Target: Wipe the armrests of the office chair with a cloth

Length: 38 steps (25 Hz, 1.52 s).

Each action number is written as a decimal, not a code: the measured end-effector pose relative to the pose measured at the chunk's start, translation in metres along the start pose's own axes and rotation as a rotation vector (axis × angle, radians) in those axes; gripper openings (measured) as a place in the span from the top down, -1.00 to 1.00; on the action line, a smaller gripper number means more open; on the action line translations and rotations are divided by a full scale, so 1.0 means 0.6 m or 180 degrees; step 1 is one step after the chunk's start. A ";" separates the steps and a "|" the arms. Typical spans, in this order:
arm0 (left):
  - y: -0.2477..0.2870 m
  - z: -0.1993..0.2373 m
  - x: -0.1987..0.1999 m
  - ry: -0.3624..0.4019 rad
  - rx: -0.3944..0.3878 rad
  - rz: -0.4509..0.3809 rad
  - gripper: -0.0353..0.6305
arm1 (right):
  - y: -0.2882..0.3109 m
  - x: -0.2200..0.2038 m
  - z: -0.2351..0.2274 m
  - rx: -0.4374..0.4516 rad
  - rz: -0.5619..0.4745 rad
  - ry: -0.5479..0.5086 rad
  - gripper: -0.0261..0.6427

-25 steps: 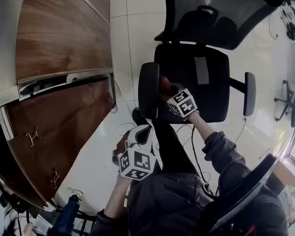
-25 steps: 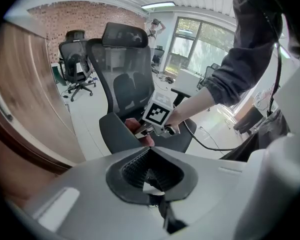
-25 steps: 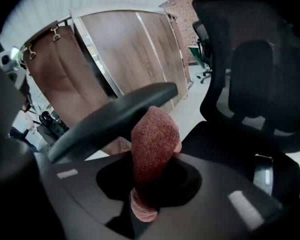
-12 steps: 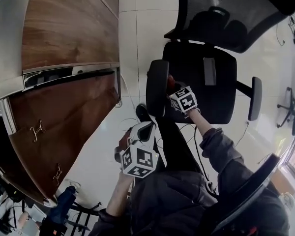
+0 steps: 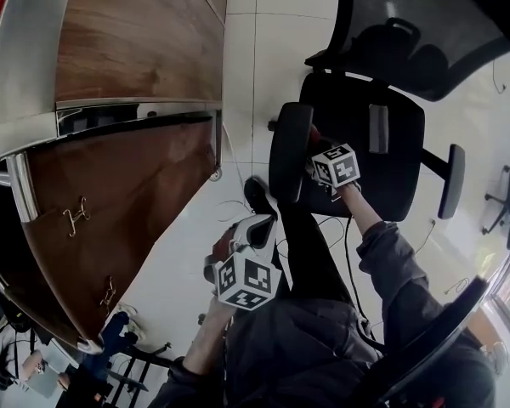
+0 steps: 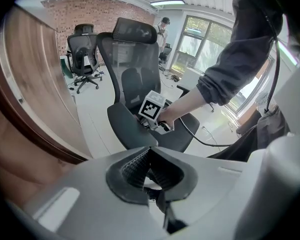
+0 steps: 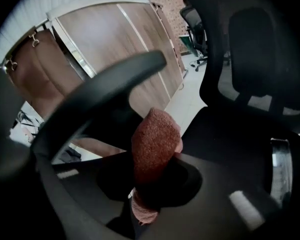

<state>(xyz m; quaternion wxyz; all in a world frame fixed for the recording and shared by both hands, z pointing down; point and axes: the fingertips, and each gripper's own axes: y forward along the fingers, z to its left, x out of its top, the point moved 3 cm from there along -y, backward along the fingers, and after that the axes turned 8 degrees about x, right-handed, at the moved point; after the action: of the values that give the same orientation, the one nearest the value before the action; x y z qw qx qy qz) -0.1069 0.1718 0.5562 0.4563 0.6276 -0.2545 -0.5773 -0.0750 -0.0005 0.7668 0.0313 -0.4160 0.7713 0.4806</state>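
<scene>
Right claw (image 7: 151,180) grips cloth (image 7: 155,141) beside armrest (image 7: 97,86).

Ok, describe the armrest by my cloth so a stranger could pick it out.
Find the black mesh-backed office chair. It's the black padded armrest on the side nearer the brown wooden cabinets. Unlike the opposite armrest, it has the right gripper's reddish cloth beside it.

Ahead, office chair (image 5: 382,143): backrest (image 5: 425,32) on far side, seat between two armrests. right gripper (image 5: 316,153) with cloth (image 7: 152,144) in its jaws sits just beside near armrest (image 5: 289,151), on the seat side (contact unclear). far armrest (image 5: 450,181) well apart, to the right. left gripper (image 5: 253,235) closer to the person, over floor (image 5: 238,75). wooden cabinets (image 5: 127,75) left of chair.
</scene>
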 end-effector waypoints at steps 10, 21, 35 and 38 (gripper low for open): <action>-0.001 0.009 0.009 -0.0042 -0.0009 -0.0046 0.85 | -0.059 0.029 0.014 0.0034 -0.0308 -0.0010 0.68; 0.010 0.013 -0.004 -0.0066 -0.0077 0.0027 0.85 | 0.060 -0.021 -0.050 -0.0089 0.0073 0.0388 0.67; -0.014 0.027 0.000 -0.0015 -0.0084 -0.0160 0.85 | -0.180 0.099 0.076 0.0075 -0.0682 0.0051 0.67; -0.025 0.028 -0.014 -0.0030 -0.0077 -0.0183 0.85 | -0.205 0.140 0.124 0.0173 -0.0799 -0.0155 0.67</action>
<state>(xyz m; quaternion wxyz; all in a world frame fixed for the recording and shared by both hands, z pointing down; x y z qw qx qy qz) -0.1279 0.1810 0.5488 0.4458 0.6263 -0.2314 -0.5961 -0.0737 -0.0184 0.6013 0.1212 -0.4965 0.7249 0.4618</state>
